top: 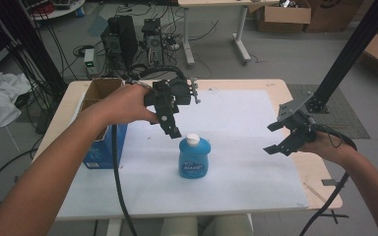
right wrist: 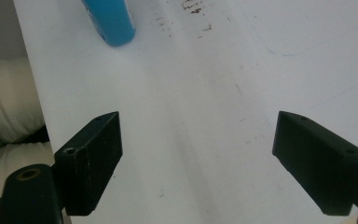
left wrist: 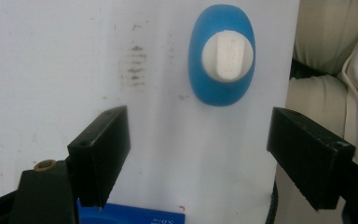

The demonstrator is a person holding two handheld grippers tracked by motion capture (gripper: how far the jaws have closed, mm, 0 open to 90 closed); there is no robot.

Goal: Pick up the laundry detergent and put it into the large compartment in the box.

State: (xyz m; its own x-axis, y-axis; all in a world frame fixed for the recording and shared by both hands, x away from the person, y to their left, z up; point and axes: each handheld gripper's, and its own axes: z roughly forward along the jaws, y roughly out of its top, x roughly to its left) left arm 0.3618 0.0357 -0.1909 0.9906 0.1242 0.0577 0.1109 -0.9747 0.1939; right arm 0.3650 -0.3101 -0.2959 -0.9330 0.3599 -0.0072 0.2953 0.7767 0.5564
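A squat blue plastic bottle with a white flip cap [top: 194,157] stands upright near the middle of the white sheet [top: 246,147] that covers the pale wooden table [top: 320,189], a little toward the near edge. Its printed label faces the near side.

The left gripper [top: 173,129] hangs above the sheet just to the far left of the bottle, tilted downward, with its lower jaw tip close to the white cap but not touching it. Its jaws are spread wide with nothing between them. In the left gripper view the bottle [left wrist: 222,55] is seen from straight above, a blue oval with the white cap in its centre, lying beyond the gap between the two black jaws and slightly toward the right one; the left gripper [left wrist: 198,158] there is plainly apart.

The right gripper [top: 277,136] is held above the right edge of the sheet, well apart from the bottle, its jaws pointing left and also spread wide with nothing in them. In the right gripper view the right gripper [right wrist: 198,158] looks over bare sheet, with the blue bottle [right wrist: 108,21] at the upper left.

An open cardboard box with blue printed sides [top: 101,128] sits on the left part of the table, under the person's left forearm, apart from the bottle
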